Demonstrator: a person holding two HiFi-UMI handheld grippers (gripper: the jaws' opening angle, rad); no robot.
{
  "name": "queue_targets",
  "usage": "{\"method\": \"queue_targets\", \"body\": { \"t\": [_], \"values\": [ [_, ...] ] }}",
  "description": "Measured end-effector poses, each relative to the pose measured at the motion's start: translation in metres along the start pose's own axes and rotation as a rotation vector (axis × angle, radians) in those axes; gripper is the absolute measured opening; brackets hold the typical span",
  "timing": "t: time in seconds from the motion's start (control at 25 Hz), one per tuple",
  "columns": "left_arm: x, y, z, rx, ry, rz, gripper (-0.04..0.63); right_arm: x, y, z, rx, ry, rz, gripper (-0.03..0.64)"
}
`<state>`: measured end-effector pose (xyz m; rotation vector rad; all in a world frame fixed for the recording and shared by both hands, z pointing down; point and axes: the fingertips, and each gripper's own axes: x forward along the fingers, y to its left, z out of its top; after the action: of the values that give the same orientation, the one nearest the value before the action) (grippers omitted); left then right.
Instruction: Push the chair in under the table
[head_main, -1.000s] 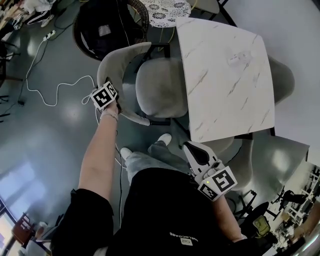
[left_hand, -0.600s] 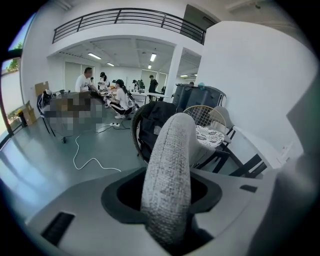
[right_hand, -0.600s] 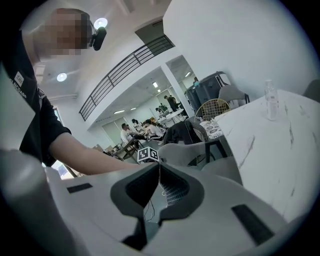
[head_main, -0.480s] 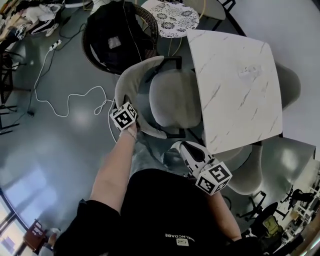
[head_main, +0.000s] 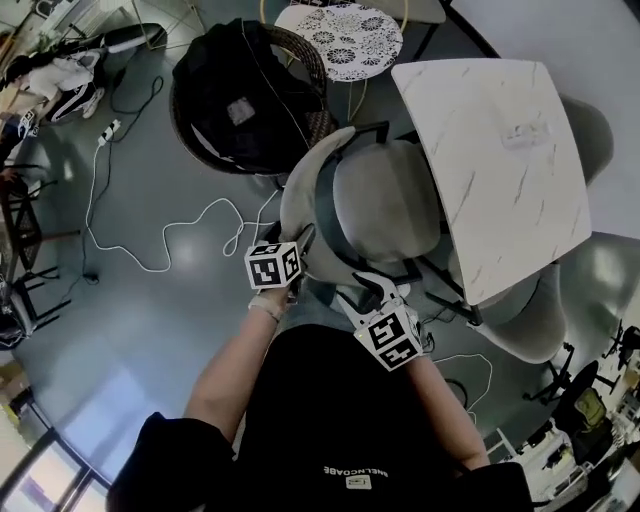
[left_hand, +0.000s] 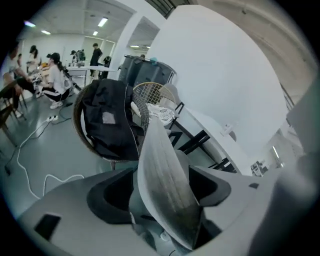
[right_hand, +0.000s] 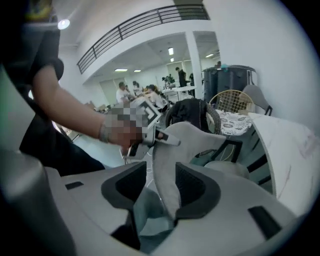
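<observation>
Chair (head_main: 385, 205) angled at the marble counter (head_main: 500, 150), seat only partly beneath its edge; left gripper (head_main: 303, 243) and right gripper (head_main: 366, 287) just opened wide, backrest rim (head_main: 298, 192) loose between each pair of jaws; close firmly, then push evenly toward the counter, keeping both sides level.

This is a big open workroom, half office and half lab. A balcony railing (right_hand: 145, 20) runs overhead, strip lights (left_hand: 102, 22) hang from the ceiling, and people (left_hand: 54, 79) sit working at the far end. On the glossy grey floor (head_main: 130, 320), a loose white cable (head_main: 222, 202) and a power strip (head_main: 108, 130) lie at ten o'clock. Nearer, a marble-look surface (head_main: 500, 150) stands at two o'clock and a wicker chair (head_main: 250, 95) at twelve.
</observation>
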<state>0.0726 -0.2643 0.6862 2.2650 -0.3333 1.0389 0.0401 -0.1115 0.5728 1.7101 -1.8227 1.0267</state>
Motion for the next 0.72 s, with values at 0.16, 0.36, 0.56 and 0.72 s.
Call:
{"method": "queue_targets", "body": {
  "t": [0.16, 0.36, 0.56, 0.72],
  "values": [
    [0.014, 0.012, 0.057, 0.133, 0.03, -0.019, 0.331, 0.049, 0.016, -0.002, -0.047, 0.089, 0.04, 0.196],
    [0.062, 0.014, 0.091, 0.272, 0.2, -0.027, 0.331, 0.1, 0.006, -0.005, -0.015, 0.128, 0.049, 0.206],
    [0.086, 0.013, 0.073, 0.298, 0.462, -0.062, 0.328, 0.132, 0.009, -0.013, 0.031, 0.131, 0.091, 0.212],
    [0.09, 0.014, 0.055, 0.347, 0.612, -0.06, 0.265, 0.155, 0.015, -0.024, -0.029, 0.151, 0.066, 0.212]
  ]
}}
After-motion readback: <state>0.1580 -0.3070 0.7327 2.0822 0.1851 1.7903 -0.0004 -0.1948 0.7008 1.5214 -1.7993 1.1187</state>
